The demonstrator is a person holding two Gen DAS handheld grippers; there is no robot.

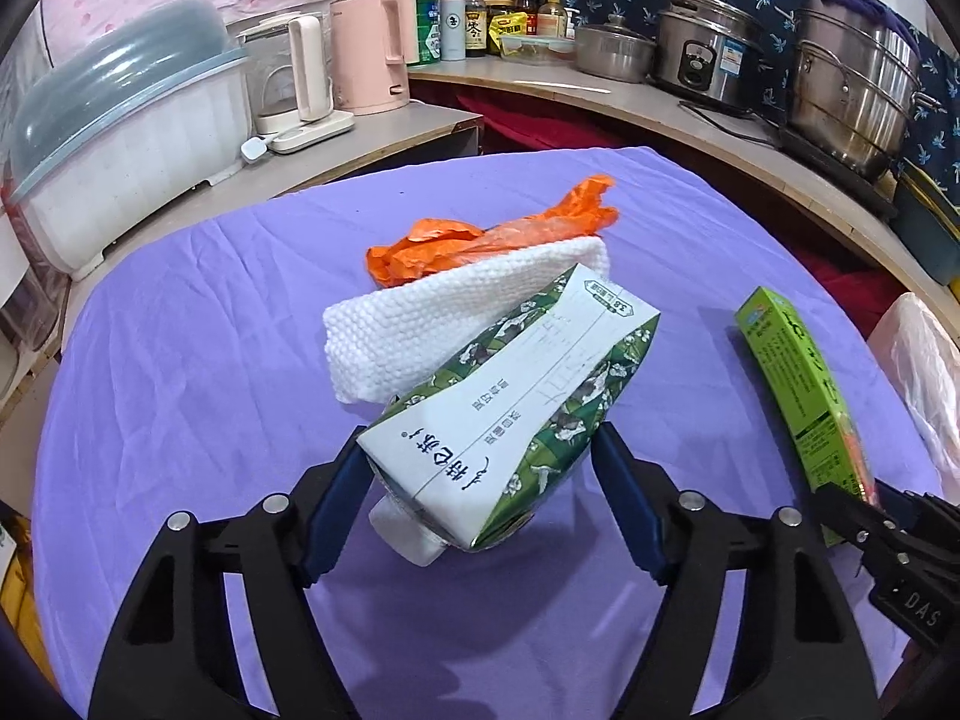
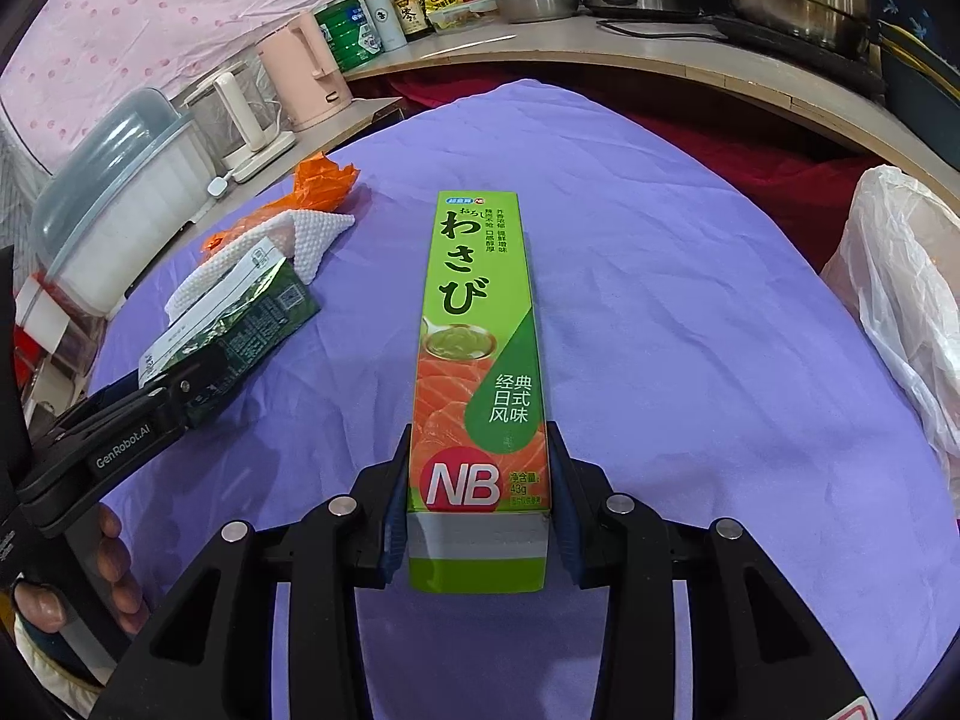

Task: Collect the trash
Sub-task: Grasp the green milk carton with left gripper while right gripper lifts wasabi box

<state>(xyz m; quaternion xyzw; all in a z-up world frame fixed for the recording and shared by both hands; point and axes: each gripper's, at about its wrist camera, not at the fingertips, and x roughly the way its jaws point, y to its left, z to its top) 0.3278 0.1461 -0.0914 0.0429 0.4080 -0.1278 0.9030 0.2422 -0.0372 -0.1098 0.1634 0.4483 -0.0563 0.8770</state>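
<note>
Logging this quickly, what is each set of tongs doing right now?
Left tongs: closed on the green carton.
Right tongs: closed on the wasabi box.

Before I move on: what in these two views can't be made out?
- White plastic bag: cut off by the right edge in both wrist views; its opening is unseen.
- Orange wrapper: partly behind the white cloth.
- Carton in left hand-held gripper: pad contact unclear.
- Shelf bottle labels: too small.
</note>
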